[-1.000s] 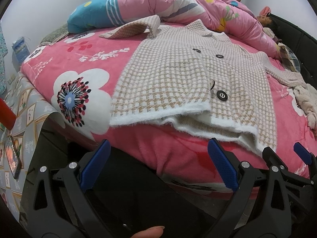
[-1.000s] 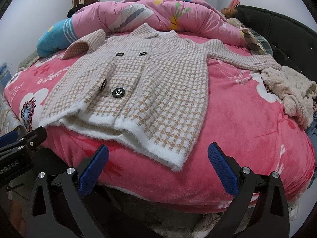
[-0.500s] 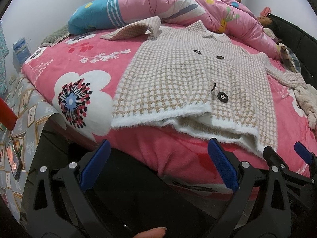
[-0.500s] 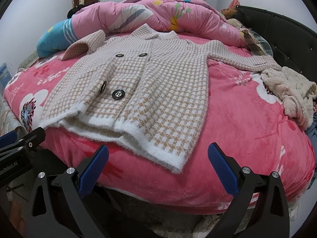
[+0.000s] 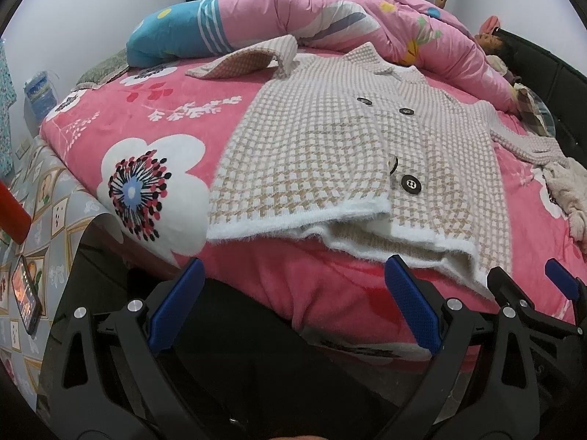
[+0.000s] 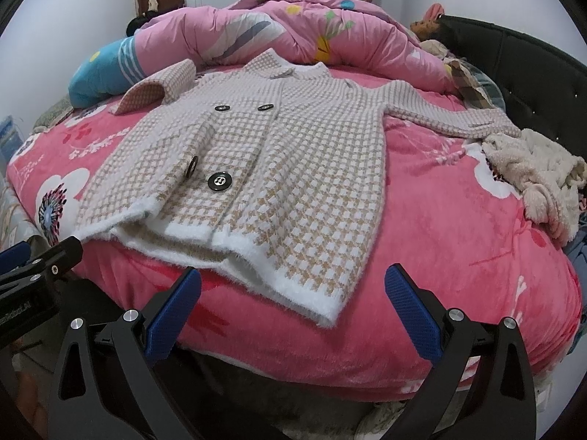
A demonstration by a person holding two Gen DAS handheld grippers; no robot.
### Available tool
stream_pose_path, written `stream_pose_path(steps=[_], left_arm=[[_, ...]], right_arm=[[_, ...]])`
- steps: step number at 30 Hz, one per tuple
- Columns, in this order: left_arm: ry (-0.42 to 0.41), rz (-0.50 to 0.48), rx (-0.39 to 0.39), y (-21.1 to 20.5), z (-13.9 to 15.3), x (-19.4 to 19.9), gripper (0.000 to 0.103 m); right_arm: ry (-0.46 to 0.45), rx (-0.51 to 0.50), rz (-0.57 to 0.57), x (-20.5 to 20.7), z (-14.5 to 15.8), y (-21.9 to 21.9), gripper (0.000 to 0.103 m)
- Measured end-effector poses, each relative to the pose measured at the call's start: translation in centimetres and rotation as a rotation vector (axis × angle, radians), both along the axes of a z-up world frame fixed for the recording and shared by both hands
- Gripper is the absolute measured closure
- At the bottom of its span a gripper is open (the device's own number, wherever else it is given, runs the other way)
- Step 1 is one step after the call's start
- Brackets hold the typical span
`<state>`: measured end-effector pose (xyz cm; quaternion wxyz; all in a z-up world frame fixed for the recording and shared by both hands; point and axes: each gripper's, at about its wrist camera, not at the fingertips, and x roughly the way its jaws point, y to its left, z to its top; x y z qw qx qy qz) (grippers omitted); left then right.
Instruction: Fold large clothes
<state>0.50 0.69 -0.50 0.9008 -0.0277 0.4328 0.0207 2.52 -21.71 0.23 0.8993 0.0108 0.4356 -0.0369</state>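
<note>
A beige and white houndstooth cardigan (image 5: 330, 154) (image 6: 279, 168) with black buttons lies face up on the pink floral bed (image 5: 146, 135) (image 6: 458, 238). Its fluffy white hem hangs at the near bed edge. One sleeve (image 6: 440, 117) stretches out to the right; the other sleeve (image 5: 242, 62) is bent back at the far left. My left gripper (image 5: 293, 308) is open, just short of the hem's left half. My right gripper (image 6: 290, 308) is open below the hem's right corner. Neither touches the cloth.
A rolled pink quilt (image 6: 293, 29) and a blue pillow (image 5: 168, 40) lie at the far side. A cream fleece garment (image 6: 532, 172) is bunched at the right edge. A dark headboard (image 6: 532, 84) curves along the right. A phone (image 5: 25, 300) lies on the floor at left.
Both grippers have crept slightly toward the bed and cardigan hem. The cardigan has not moved.
</note>
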Motion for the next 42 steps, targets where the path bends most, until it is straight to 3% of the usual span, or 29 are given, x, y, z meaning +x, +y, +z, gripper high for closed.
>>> stream_pose_path(steps=[27, 32, 34, 38, 42], left_arm=[[0.038, -0.013, -0.010, -0.2, -0.8, 2.8, 0.008], [0.000, 0.029, 0.026, 1.4, -1.1, 3.7, 0.008], [-0.032, 0.028, 0.002, 2.9, -1.2, 4.0, 0.008], [-0.125, 0.033, -0.150, 7.0, -1.3, 4.6, 0.008], [-0.051, 0.070, -0.196, 9.8, -2.2, 7.1, 0.008]], right_arm=[[0.015, 0.035, 0.002, 3.4, -0.5, -0.2, 0.005], [0.019, 0.087, -0.016, 5.1, -0.4, -3.1, 0.005], [0.022, 0.105, -0.033, 5.8, -0.4, -4.7, 0.005], [0.071, 0.189, -0.040, 7.2, -1.3, -8.6, 0.005], [0.171, 0.361, 0.002, 8.4, -3.3, -11.2, 0.005]])
